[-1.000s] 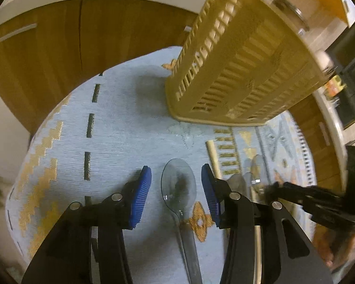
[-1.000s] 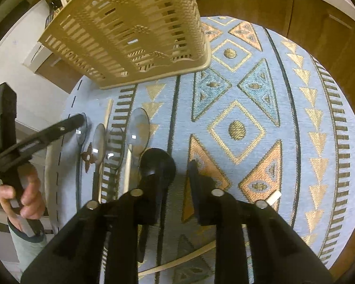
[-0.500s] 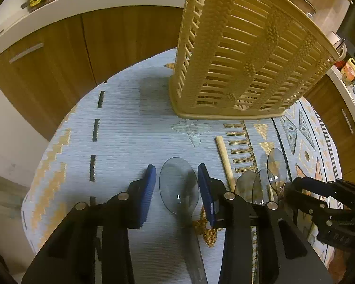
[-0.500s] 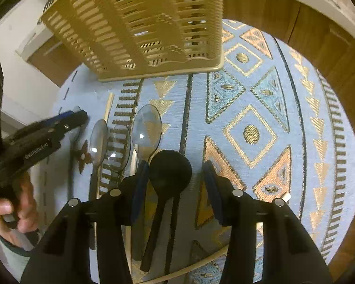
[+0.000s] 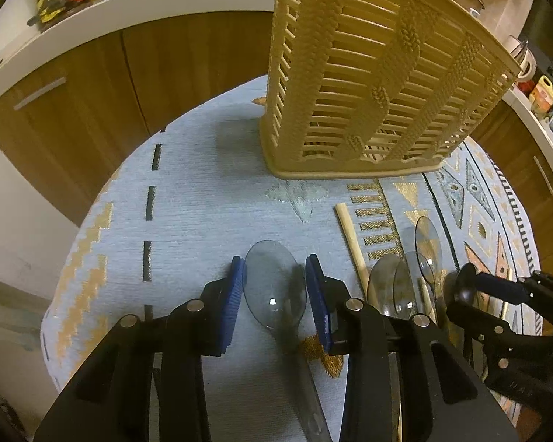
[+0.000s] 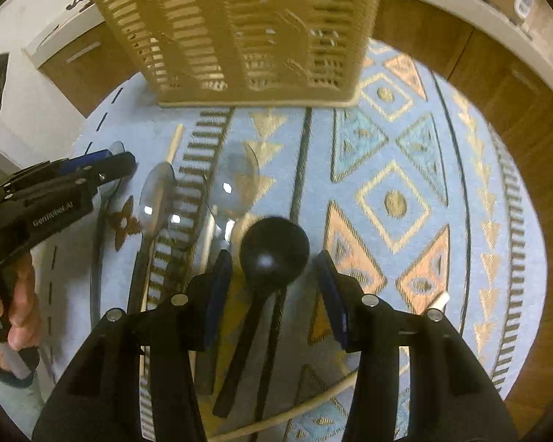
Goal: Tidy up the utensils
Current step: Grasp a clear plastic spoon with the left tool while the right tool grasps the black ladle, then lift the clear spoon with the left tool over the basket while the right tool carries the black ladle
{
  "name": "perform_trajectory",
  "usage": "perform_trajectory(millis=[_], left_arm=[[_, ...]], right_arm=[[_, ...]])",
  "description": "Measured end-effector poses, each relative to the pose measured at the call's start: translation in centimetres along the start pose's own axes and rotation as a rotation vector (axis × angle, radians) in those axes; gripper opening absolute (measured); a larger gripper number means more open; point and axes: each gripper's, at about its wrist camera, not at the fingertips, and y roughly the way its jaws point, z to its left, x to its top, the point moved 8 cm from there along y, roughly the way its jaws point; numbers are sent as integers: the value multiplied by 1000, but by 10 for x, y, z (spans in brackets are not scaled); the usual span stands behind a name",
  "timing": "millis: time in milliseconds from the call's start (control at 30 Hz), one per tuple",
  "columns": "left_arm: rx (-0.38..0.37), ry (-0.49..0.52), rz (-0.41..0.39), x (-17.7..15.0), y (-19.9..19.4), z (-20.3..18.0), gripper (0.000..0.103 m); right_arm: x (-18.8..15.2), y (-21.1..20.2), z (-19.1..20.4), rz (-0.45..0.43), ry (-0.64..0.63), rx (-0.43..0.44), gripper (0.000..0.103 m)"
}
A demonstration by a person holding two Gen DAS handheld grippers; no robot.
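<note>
Clear spoon (image 5: 274, 287) flat on rug (image 5: 202, 221), bowl between parted, non-touching pads of left gripper (image 5: 276, 294), handle back under it; black spoon (image 6: 272, 254) likewise inside open right gripper (image 6: 274, 287); basket (image 5: 368, 92) ahead.

The only readable lettering is "GenRobot.AI", printed in white on the black side of the left gripper (image 6: 116, 164), seen from the right wrist view. Packages on the countertop (image 5: 136, 3) carry print too small to read.
</note>
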Motion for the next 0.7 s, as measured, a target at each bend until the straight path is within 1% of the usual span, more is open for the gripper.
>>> perform_trajectory(millis=[67,167,267,300,367,400,433,533,600,700], left_arm=[[-13,-5,2,0,0,1,32],[-9,1,4,0,0,3,32],[9,11,6,0,1,1,33],[14,12,7,0,2,0,33],[28,14,10,1,3,-2,33],[37,17,10,2,4,-3,33],[46,21,10,2,4,-5,33],[92,49,4,2,9,-16,32],[115,64,-9,1,9,-20,31],[106,53,-28,1,8,-23,30]], right_arm=[[-1,0,-4,2,-11,-12,44],[-1,1,-6,-6,-27,-41,44],[5,7,5,-28,-66,-99,44],[4,8,8,-35,-70,-105,44],[9,11,13,-40,-69,-104,43],[9,13,16,-42,-72,-100,41],[10,13,18,-46,-77,-93,35],[15,12,23,-56,-103,-101,35],[12,9,24,-80,-126,-100,35],[10,-1,29,-132,-145,-84,35]])
